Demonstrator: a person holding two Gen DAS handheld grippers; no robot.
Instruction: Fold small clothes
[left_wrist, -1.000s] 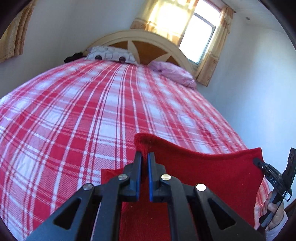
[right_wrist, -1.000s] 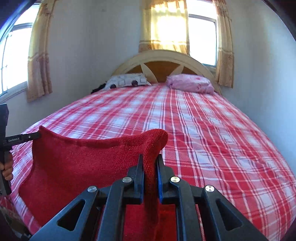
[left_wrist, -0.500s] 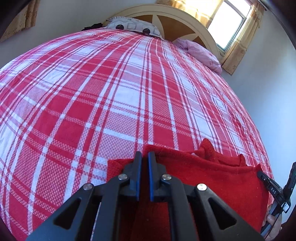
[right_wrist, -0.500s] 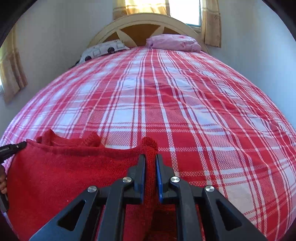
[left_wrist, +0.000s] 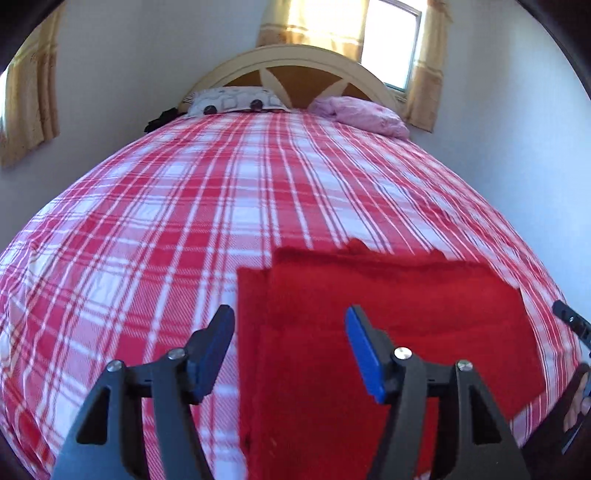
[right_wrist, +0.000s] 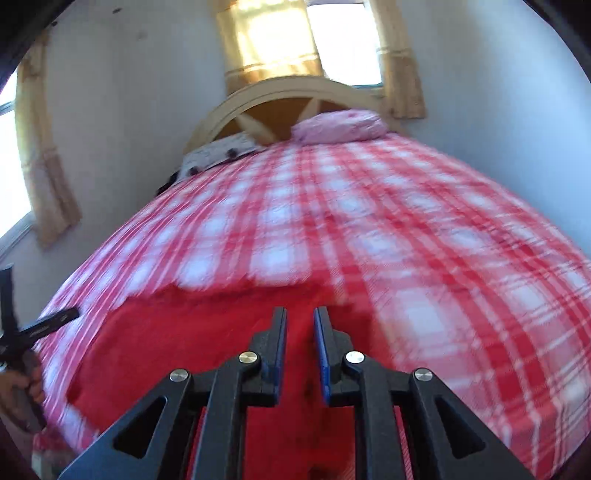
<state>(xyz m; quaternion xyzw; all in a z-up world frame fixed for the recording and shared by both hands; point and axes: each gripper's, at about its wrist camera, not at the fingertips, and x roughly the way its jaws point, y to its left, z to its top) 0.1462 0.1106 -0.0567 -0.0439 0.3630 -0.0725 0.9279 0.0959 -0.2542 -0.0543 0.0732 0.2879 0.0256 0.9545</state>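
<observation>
The wide bed (left_wrist: 207, 229) under its red-and-white plaid woven cover stretches away ahead of both claws to the arched cream wooden headboard (left_wrist: 306, 62), where a grey patterned pillow (left_wrist: 232, 100) and a crumpled pink pillow (left_wrist: 364, 115) lie far beyond the fingertips.

The red knitted garment (left_wrist: 391, 314), the thing being folded, now lies flat on the cover. A second ago it hung in the air between the two claws, stretched by its top corners; half a second ago it was lowered onto the bed. It sits just ahead of and under the left gripper (left_wrist: 290, 339), its left edge passing between the spread fingers, and directly beneath the right gripper (right_wrist: 300, 332).

The left gripper's jaws have just been opening: they stand wide apart, pads clear of the cloth, so that corner is released. The right gripper's jaws have just been opening too, though only to a narrow gap; red knit shows through the gap, but the pads do not seem to pinch it, so I judge it let go as well.

That suggests a fold has been laid down, and the next step is likely picking a fresh edge for another fold.

The right view is smeared by motion, so the garment's far edge and any bumps along it are hard to read. Its near edge is cut off under the claw bodies in both views. Small lumps at the far edge could be a collar or a sleeve; I cannot tell.
</observation>
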